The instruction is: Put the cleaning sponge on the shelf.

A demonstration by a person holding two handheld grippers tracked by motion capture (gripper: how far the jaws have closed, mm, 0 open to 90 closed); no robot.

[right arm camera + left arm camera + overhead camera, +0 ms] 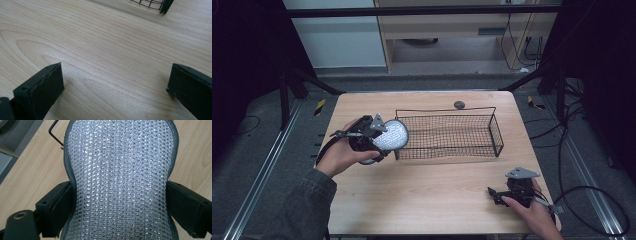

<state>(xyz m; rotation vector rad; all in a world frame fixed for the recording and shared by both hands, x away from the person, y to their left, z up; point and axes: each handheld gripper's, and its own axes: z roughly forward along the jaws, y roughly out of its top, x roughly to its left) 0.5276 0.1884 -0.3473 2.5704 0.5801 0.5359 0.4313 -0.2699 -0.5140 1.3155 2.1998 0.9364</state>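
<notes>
Left gripper (382,137) pinched one silver pad (392,135) beside one wire basket (497,131); right gripper (493,194) rested with jaws spread on the table (427,185).

Black two-jaw tools (379,137) (494,194) with grey three-cornered top plates, screw-holed pads; dark denim-like sleeve (304,205) on the left arm

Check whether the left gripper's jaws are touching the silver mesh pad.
Touching. The left gripper view shows both jaws of the left gripper pressed into the silver mesh pad, pinching its sides inward.

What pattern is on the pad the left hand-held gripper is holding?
Silvery, glittering knit-like mesh with a dark grey edge; the pad shows best in the left gripper view.
</notes>
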